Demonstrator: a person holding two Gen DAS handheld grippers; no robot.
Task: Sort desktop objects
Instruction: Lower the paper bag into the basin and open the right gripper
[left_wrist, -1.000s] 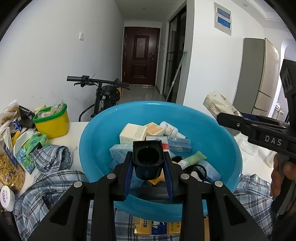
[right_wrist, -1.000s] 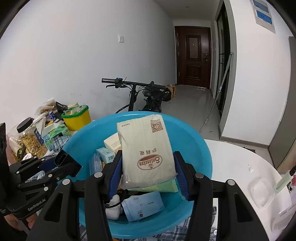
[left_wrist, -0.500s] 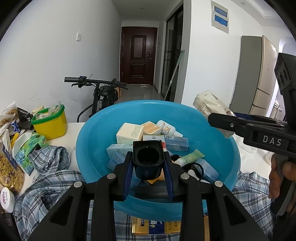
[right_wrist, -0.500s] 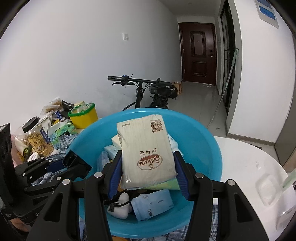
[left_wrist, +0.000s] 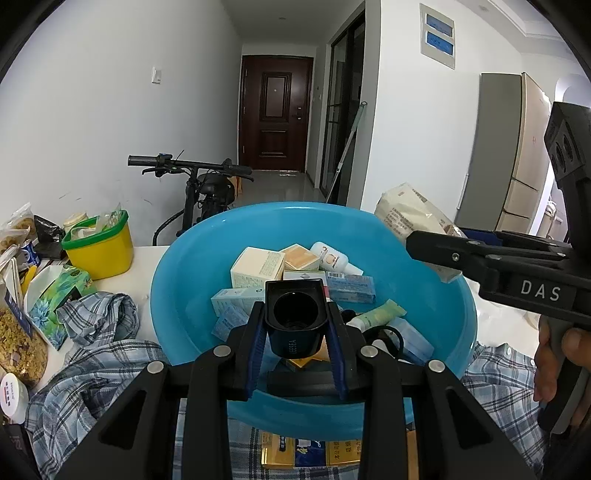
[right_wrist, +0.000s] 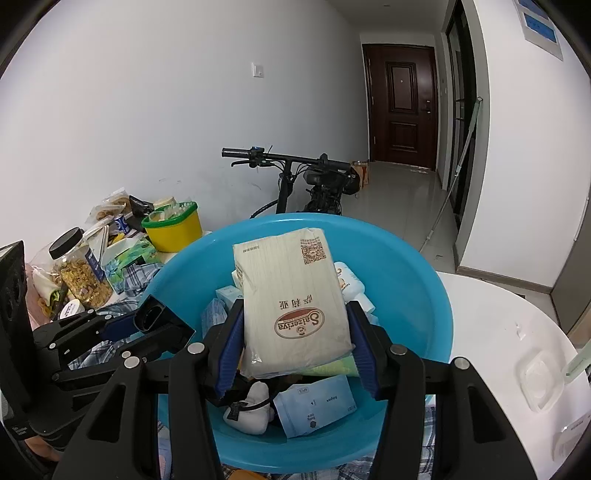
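Blue basin (left_wrist: 436, 258) nearer, bicycle (right_wrist: 295, 184) behind, yellow tub (left_wrist: 105, 251) beside

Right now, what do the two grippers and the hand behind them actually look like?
Both are matte black plastic linkages with silver pivot bolts. The left gripper and right gripper each have blue ribbed pads on their fingers. The right one's side reads "DAS" in white, above a grey handle held by a bare hand; no sleeve or cables visible.
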